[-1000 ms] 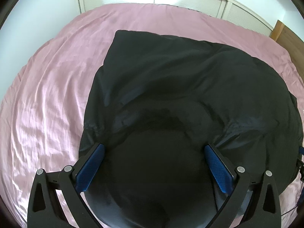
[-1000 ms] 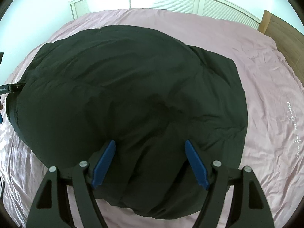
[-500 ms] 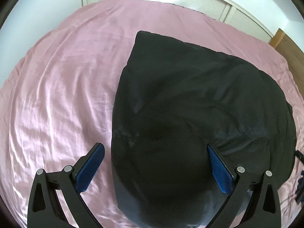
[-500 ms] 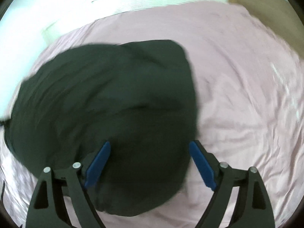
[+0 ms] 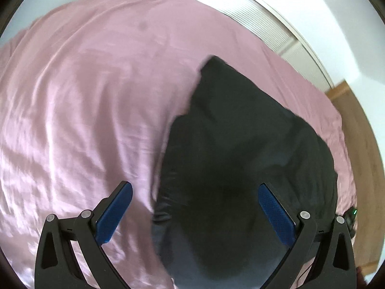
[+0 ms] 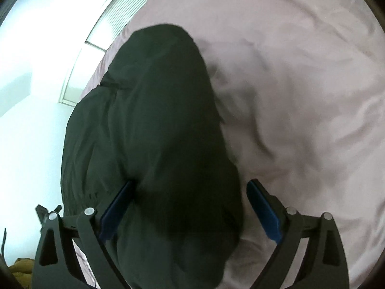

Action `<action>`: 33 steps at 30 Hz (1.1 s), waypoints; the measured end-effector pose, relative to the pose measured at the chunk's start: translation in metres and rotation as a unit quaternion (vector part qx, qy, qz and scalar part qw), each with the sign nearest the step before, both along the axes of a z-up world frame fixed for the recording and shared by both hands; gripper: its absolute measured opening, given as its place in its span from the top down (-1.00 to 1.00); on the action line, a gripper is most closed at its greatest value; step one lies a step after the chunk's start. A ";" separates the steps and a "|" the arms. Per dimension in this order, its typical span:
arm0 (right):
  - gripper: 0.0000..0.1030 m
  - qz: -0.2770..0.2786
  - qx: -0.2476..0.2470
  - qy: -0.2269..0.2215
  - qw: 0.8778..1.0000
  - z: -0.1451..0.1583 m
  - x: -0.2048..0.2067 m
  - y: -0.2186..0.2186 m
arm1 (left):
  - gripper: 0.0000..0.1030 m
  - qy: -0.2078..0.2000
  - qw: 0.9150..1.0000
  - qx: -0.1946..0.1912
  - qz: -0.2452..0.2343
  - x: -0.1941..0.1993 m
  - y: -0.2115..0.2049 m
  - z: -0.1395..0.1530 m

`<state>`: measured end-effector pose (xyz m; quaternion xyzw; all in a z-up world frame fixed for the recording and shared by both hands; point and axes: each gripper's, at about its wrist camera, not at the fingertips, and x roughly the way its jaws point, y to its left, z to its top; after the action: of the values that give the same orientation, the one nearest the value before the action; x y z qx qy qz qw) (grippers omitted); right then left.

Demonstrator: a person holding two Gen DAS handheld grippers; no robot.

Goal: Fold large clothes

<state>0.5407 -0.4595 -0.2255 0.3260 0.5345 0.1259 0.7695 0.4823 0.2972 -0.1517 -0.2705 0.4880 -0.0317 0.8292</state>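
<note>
A bed under a wrinkled pink sheet (image 5: 84, 101) fills both views, with a white louvred panel (image 5: 269, 24) running along its far edge and a wooden board (image 5: 356, 130) at one far corner. On the sheet lies the large black garment (image 5: 240, 144), a puffy folded mass stretching from near the far edge of the bed to the near edge, where it passes out of sight beneath both tools.

The left gripper (image 5: 195, 204) hangs over the garment's left border with its jaws spread wide; one blue pad (image 5: 115, 209) is over bare sheet and nothing is clamped.

The right gripper (image 6: 190, 207) has just been opening its jaws, which now stand wide. The garment's right border lies between them, unpinched, and its right blue pad (image 6: 264, 214) is over the sheet.
</note>
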 end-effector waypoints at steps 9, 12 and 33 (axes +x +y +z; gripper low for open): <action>-1.00 0.028 0.018 0.017 0.999 -0.023 0.007 0.013 | -0.98 0.020 0.991 -0.129 -0.012 0.029 0.014 -0.053; -1.00 0.036 0.029 0.023 0.999 -0.032 0.009 0.016 | -0.98 0.033 0.986 -0.163 -0.031 0.039 0.005 -0.071; -1.00 0.076 0.077 0.041 0.993 -0.070 0.010 0.042 | -0.98 0.054 0.965 -0.250 -0.049 0.058 -0.026 -0.114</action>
<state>0.5503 -0.4175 -0.2950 0.3480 0.5778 0.2112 0.7074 0.5404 0.2708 -0.2653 -0.4466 0.5213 -0.1785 0.7050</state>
